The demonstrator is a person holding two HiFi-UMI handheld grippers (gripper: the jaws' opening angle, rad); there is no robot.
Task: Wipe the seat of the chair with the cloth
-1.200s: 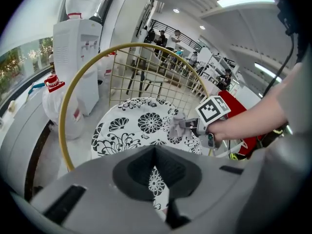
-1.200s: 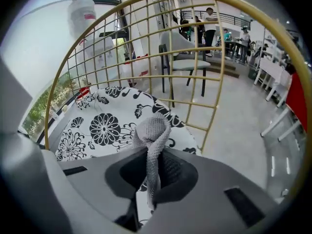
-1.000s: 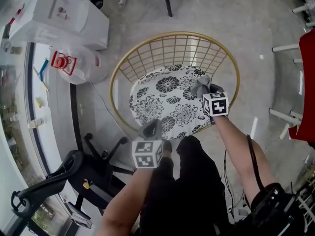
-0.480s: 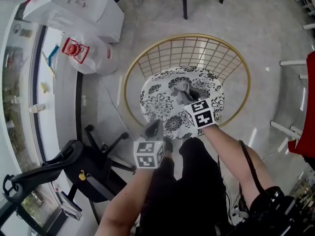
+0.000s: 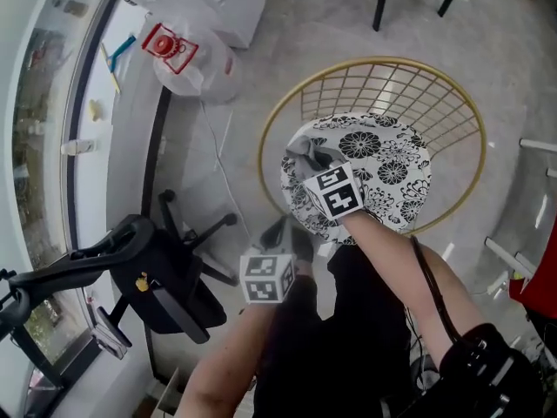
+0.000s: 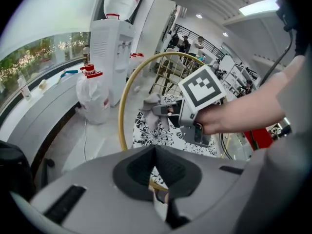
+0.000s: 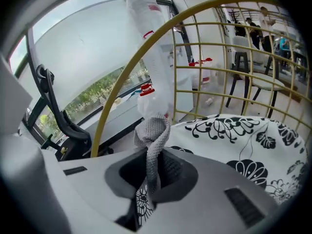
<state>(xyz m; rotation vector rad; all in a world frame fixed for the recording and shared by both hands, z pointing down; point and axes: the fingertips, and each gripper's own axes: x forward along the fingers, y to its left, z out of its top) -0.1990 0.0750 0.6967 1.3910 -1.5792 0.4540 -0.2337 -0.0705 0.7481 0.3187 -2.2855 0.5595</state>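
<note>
Cloth (image 7: 152,130): pinched tight in right gripper (image 7: 147,189)
Left gripper (image 6: 157,179): closed, empty (idle)
Seat (image 5: 387,168): press flat, overlap strokes

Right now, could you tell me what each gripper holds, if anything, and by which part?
The right gripper pinches the grey cloth by a bunched, twisted strip; its end pokes out beyond the jaws. The left gripper is shut on nothing.
</note>
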